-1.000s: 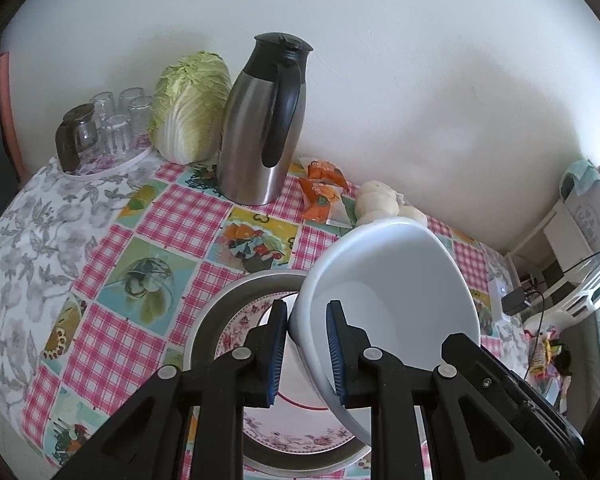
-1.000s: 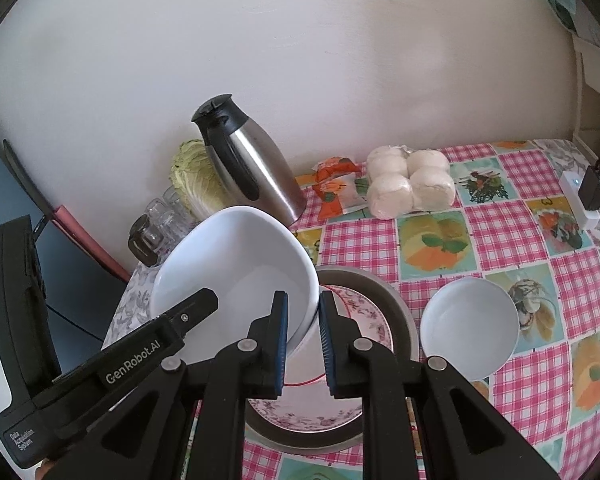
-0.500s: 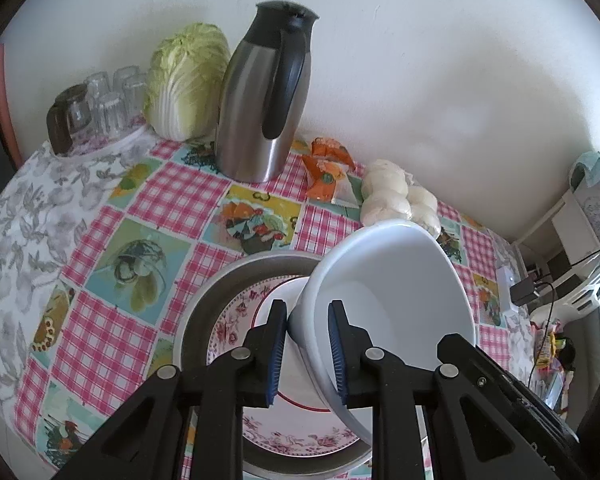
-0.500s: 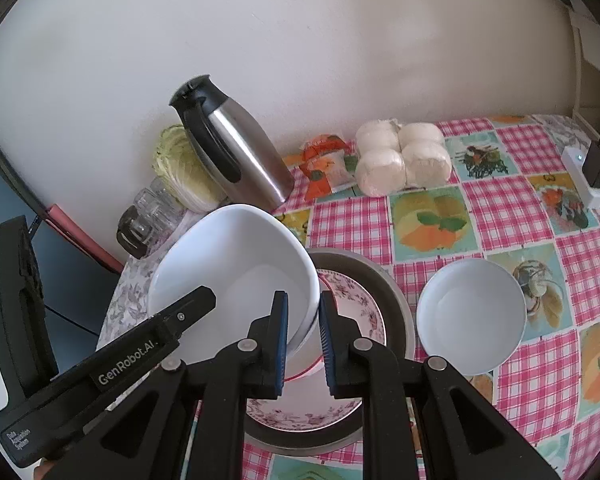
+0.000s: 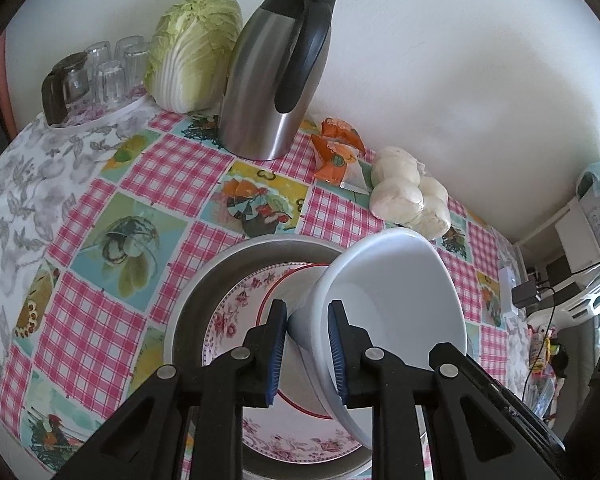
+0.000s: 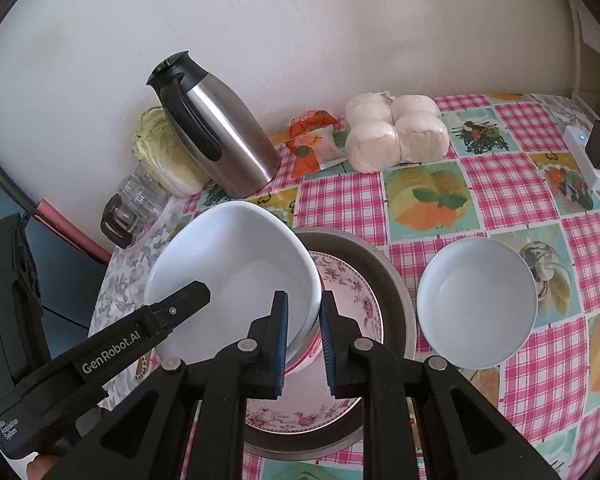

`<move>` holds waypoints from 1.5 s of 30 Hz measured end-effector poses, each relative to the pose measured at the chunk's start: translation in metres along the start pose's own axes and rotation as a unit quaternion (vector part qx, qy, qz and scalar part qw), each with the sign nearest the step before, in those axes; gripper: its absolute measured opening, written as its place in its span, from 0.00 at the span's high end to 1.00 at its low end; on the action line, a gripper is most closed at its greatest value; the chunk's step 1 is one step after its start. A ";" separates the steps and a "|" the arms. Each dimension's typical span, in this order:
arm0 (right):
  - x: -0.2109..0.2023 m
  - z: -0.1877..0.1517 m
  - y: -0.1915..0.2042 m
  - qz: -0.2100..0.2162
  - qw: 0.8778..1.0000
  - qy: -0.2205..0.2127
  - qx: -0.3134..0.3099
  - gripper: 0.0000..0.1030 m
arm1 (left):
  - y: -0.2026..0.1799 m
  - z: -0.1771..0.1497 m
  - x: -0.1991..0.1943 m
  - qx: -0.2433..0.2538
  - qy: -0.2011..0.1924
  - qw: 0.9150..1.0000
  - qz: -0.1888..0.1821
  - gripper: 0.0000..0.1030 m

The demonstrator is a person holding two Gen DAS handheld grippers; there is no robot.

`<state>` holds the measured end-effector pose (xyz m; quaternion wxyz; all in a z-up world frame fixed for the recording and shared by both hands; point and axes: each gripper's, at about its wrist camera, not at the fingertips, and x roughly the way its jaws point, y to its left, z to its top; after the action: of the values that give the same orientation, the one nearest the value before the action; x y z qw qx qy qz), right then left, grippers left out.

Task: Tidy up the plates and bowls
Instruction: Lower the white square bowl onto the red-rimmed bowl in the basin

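Both grippers hold a large white bowl by opposite rims, tilted just above a stack of plates. My left gripper is shut on the bowl's rim; one of its fingers shows in the right wrist view. My right gripper is shut on the opposite rim. Below lies a floral plate with a red-rimmed plate on it, inside a round metal pan. A smaller white bowl stands on the tablecloth to the right of the pan.
Along the wall stand a steel thermos jug, a cabbage, glasses on a tray, orange packets and a bag of buns. A white power strip with a plug lies at the table's right edge.
Both grippers have sunk with the large white bowl toward the plates in the pan. Their grip has not changed.
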<state>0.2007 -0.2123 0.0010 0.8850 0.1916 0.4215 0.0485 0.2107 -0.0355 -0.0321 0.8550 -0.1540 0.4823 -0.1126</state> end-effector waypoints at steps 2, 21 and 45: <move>0.002 0.000 0.001 -0.001 1.000 0.001 -0.001 0.83 | 0.001 0.000 0.002 0.000 0.002 1.000 0.001 0.77; 0.010 -0.001 0.000 0.000 1.000 0.011 0.003 0.83 | 0.008 -0.003 0.015 -0.007 0.026 0.999 0.019 0.77; -0.001 0.005 -0.009 -0.027 0.999 0.005 0.017 0.62 | 0.019 0.009 -0.016 -0.020 -0.013 0.998 0.060 0.38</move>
<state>0.2029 -0.2227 0.0011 0.8807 0.1946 0.4314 0.0183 0.2108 -0.0106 -0.0224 0.8630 -0.1433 0.4820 -0.0493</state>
